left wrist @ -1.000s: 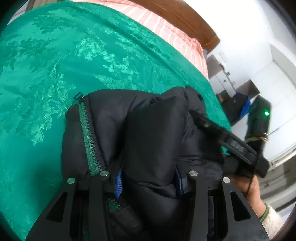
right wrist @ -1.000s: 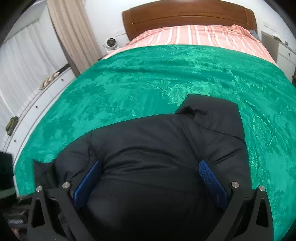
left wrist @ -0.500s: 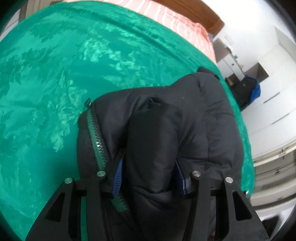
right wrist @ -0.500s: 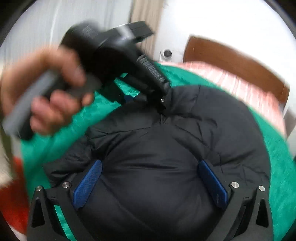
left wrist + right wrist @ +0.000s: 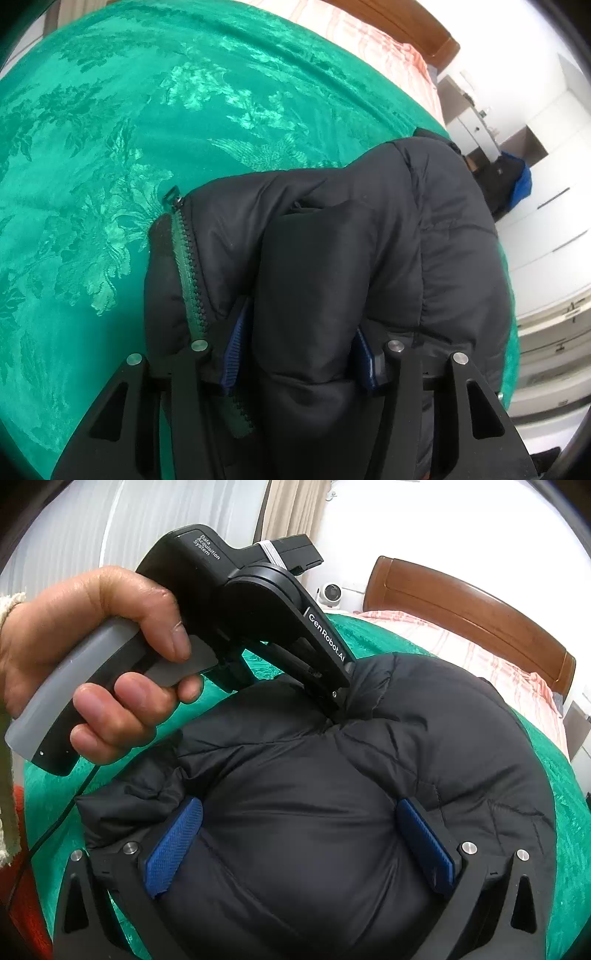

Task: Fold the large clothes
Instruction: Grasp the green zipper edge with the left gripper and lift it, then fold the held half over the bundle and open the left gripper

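Gripping: my left gripper [image 5: 299, 343] pinches a fold of the black puffer jacket [image 5: 332, 794]
Right gripper [image 5: 299, 842]: jaws spread wide, jacket bulging between
Jacket: bundled on green bedspread [image 5: 110, 129], near its edge
Open room: bedspread toward headboard [image 5: 461, 602]

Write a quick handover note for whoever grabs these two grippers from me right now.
Left gripper: shut on a thick fold of the black puffer jacket, near its green zipper.
Right gripper: fingers spread wide around the jacket's bulk, pads against the fabric, not clamped.
Jacket: bunched into a rounded bundle on the green bedspread.
Done: jacket gathered inward.
Left: flatten and tidy the bundle, then release both grippers.
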Available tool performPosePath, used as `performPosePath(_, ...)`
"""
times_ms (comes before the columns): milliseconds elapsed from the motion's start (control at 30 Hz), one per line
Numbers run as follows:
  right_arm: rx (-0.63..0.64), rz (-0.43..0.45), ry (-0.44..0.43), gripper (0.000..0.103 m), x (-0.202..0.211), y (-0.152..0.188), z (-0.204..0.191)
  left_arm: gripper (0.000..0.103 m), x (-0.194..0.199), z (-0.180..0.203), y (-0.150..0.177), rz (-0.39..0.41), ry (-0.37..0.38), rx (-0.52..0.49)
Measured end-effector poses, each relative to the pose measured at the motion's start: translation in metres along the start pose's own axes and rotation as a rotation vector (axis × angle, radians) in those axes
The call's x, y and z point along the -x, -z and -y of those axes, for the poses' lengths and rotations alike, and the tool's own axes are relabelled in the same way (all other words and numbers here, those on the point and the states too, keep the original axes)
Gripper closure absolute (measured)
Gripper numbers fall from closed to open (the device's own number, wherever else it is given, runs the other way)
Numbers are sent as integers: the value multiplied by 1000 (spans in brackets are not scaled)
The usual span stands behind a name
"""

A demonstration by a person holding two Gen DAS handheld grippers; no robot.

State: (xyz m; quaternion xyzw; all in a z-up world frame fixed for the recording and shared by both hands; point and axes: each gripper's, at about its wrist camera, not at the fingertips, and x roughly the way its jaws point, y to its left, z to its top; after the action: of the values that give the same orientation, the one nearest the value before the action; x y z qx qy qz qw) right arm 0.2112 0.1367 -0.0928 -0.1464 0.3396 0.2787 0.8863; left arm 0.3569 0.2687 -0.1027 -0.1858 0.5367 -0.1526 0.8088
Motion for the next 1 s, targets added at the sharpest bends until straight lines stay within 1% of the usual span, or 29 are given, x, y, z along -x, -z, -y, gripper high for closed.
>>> performPosePath(233, -8, -2, -5, 0, 0, -3, 4, 48, -3, -6, 2, 10, 15, 13)
performPosePath(300, -8, -7, -6, 0, -1, -5, 7, 48, -5, -8, 3, 14, 20, 32)
performPosePath(367, -4, -17, -6, 0, -1, -7, 7, 48, -4, -6, 4, 20, 2, 37)
performPosePath(467, -12, -30, -39, 0, 8, -12, 12, 46, 9, 6, 8, 39, -37, 23)
performPosePath(533, -32, -60, -84, 2, 31, -16, 23, 43, 37, 10, 13, 54, -28, 51)
performPosePath(567, -85, -57, -110, 2, 52, -16, 34, 31, 53, 9, 17, 76, -11, 60)
performPosePath(600, -145, -28, -135, 2, 75, -14, 48, 15, 77, 7, 25, 122, 9, 52)
performPosePath(633, -202, 9, -160, 1, 98, -10, 62, 9, 92, 5, 31, 152, 15, 40)
performPosePath(667, -254, 46, -182, 1, 119, -4, 76, 6, 110, 1, 40, 187, 17, 24)
performPosePath(700, -312, 84, -188, 1, 147, 7, 98, 6, 123, -5, 50, 198, 25, 14)
performPosePath(733, -342, 96, -173, 1, 160, 17, 113, 5, 131, -12, 60, 186, 59, 16)
performPosePath(767, -366, 94, -153, 1, 168, 27, 126, 5, 134, -20, 69, 162, 113, 32)
performPosePath(833, -449, 36, -95, 1, 170, 56, 165, 5, 128, -34, 85, 103, 223, 88)
performPosePath(867, -487, 6, -85, 1, 167, 65, 177, 5, 120, -36, 90, 75, 258, 113)
performPosePath(900, -581, -39, -87, 1, 161, 81, 199, 5, 112, -36, 94, 53, 276, 124)
performPosePath(933, -647, -49, -116, 1, 158, 89, 211, 5, 104, -34, 95, 38, 288, 125)
performPosePath(1000, -788, -41, -240, 1, 150, 103, 234, 5, 86, -27, 95, 17, 329, 118)
